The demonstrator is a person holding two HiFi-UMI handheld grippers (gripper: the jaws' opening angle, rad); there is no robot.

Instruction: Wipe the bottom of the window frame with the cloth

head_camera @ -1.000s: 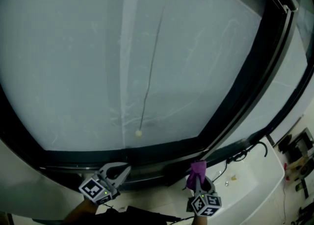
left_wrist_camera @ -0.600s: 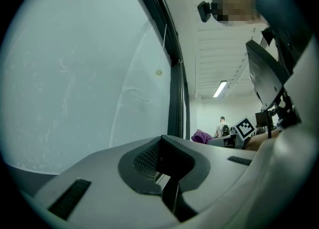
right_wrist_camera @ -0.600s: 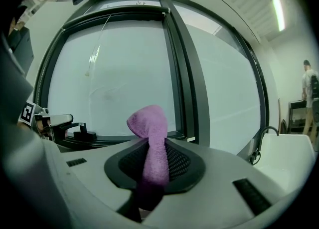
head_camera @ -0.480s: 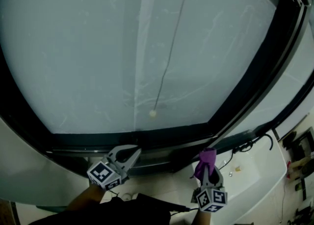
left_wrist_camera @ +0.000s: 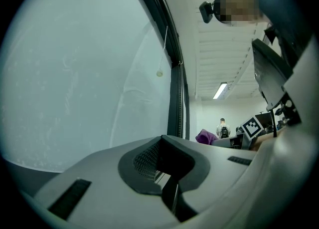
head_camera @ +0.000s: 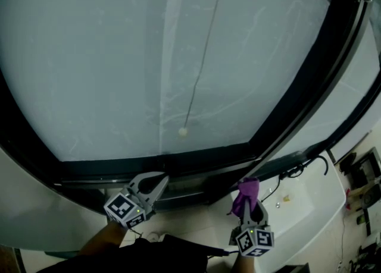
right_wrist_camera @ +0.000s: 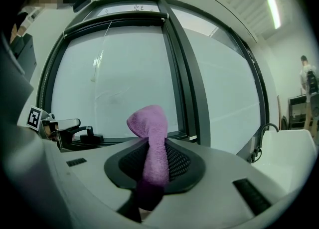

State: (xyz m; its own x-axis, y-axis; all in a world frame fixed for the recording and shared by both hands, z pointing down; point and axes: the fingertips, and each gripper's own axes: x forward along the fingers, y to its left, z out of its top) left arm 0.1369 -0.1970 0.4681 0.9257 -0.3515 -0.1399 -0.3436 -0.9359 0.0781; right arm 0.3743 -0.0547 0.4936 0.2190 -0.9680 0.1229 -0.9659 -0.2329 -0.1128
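The purple cloth [head_camera: 245, 192] sticks up out of my right gripper [head_camera: 248, 201], which is shut on it, just below the dark bottom rail of the window frame [head_camera: 178, 166]. In the right gripper view the cloth [right_wrist_camera: 152, 138] stands upright between the jaws of the right gripper [right_wrist_camera: 153, 168], and the bottom rail [right_wrist_camera: 107, 139] lies beyond it. My left gripper [head_camera: 150, 186] hovers at the same rail further left, shut and holding nothing. Its own view shows the left gripper [left_wrist_camera: 167, 173] with the jaws together, and the cloth [left_wrist_camera: 205, 136] off to the right.
A blind cord ends in a small bead [head_camera: 183, 131] in front of the frosted pane. A dark upright mullion [head_camera: 309, 75] splits the window at the right. A black cable [head_camera: 294, 172] lies on the white ledge [head_camera: 309, 206] at lower right. A person [right_wrist_camera: 309, 81] stands far off.
Over the second the head view shifted, so the bottom rail and both grippers sit a little differently in frame. The right gripper keeps the cloth; the left stays shut.
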